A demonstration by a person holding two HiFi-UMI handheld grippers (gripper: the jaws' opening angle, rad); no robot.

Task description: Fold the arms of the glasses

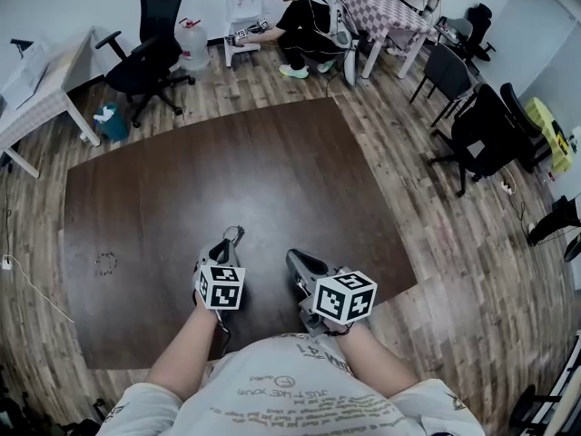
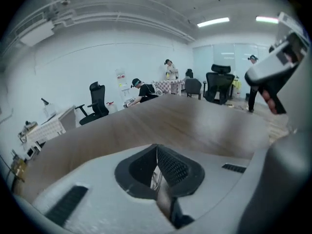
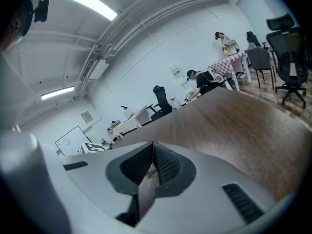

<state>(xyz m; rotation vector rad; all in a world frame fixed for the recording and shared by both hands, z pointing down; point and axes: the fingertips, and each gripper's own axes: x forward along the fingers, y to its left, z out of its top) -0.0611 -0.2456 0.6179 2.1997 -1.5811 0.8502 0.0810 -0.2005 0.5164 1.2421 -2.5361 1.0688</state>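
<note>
No glasses show in any view. Both grippers hover over the near edge of the dark brown table [image 1: 236, 162], close to my body. My left gripper [image 1: 236, 234] points away from me, and in its own view the black ribbed pads [image 2: 168, 165] meet with nothing visible between them. My right gripper [image 1: 292, 260] sits just to its right, and its pads [image 3: 163, 162] also touch, holding nothing. The right gripper's grey body [image 2: 275, 74] shows at the upper right of the left gripper view. The left gripper's marker cube [image 3: 95, 147] shows at the left of the right gripper view.
A faint dotted ring [image 1: 106, 263] marks the table's left side. Beyond the table are a black office chair [image 1: 150, 48], a crouching person [image 1: 300, 25], a checked table [image 1: 381, 12] and more chairs [image 1: 477, 125] on the right. A white desk [image 1: 41, 89] stands at the far left.
</note>
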